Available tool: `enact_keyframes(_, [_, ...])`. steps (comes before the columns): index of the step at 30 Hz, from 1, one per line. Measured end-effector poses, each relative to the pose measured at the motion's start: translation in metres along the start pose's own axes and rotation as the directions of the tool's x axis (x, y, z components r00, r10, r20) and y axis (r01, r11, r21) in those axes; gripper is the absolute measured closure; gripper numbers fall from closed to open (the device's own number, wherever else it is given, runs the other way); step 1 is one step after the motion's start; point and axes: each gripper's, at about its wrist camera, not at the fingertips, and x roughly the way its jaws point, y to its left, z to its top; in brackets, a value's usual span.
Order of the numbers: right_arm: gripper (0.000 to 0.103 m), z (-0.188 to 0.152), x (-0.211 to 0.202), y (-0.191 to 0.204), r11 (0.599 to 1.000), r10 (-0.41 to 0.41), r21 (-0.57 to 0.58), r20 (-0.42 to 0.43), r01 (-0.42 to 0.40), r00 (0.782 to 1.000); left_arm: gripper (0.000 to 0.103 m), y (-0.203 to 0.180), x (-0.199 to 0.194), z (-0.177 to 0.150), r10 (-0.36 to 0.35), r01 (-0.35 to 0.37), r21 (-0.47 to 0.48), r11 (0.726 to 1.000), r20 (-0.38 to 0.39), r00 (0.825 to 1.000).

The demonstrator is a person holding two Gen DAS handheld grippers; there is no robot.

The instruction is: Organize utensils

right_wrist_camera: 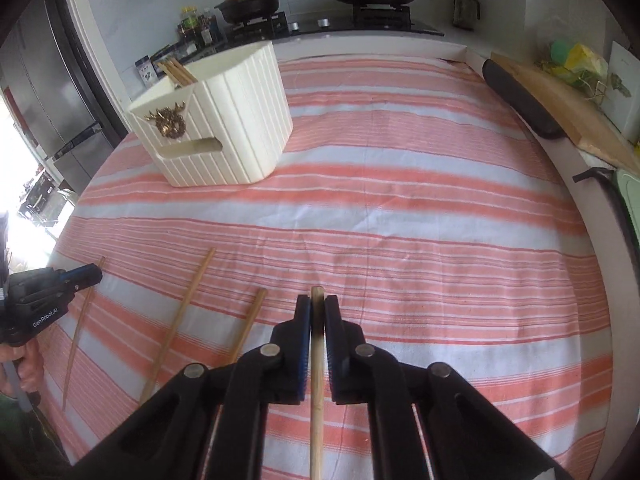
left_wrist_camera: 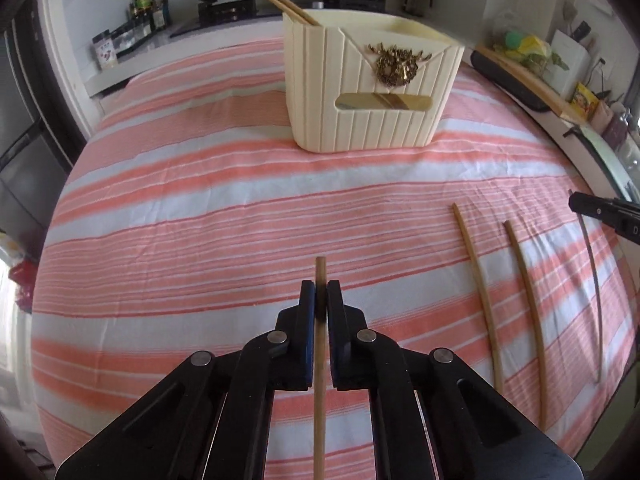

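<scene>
We grip one chopstick in each tool — left tool [left_wrist_camera: 320,292] and right tool [right_wrist_camera: 317,308] both clamped lengthwise, ready for the cream holder [left_wrist_camera: 368,92]; two loose chopsticks [left_wrist_camera: 478,292] lie on the striped worktop [left_wrist_camera: 200,208].

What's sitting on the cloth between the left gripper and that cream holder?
Nothing: in the left wrist view, only bare striped tablecloth lies between the left gripper and the cream holder.

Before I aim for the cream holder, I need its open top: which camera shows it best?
The right wrist view: the cream holder is seen from higher up, so its open top and the chopsticks already inside it show. The left wrist view faces its decorated front, showing only a sliver of the opening and the chopstick ends.
</scene>
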Motion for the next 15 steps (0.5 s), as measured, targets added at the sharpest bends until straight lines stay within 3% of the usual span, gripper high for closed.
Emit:
enact_keyframes(4, [0.096,0.004,-0.059,0.013,1.0,0.021,-0.022,0.113,-0.019,0.993,0.099,-0.001,-0.063,0.007,-0.037,0.038,-0.004,0.999,0.126,0.991])
enact_keyframes(8, [0.096,0.001,-0.115,0.031,0.997,0.04,-0.067,0.225,-0.025,0.974,0.099,-0.006,-0.124,0.01,-0.074,0.074,0.009,0.997,0.241,0.968])
enact_keyframes(15, [0.096,-0.01,-0.175,0.06,0.991,0.061,-0.131,0.365,-0.013,0.929,0.099,-0.011,-0.182,0.007,-0.127,0.125,0.027,0.992,0.349,0.929])
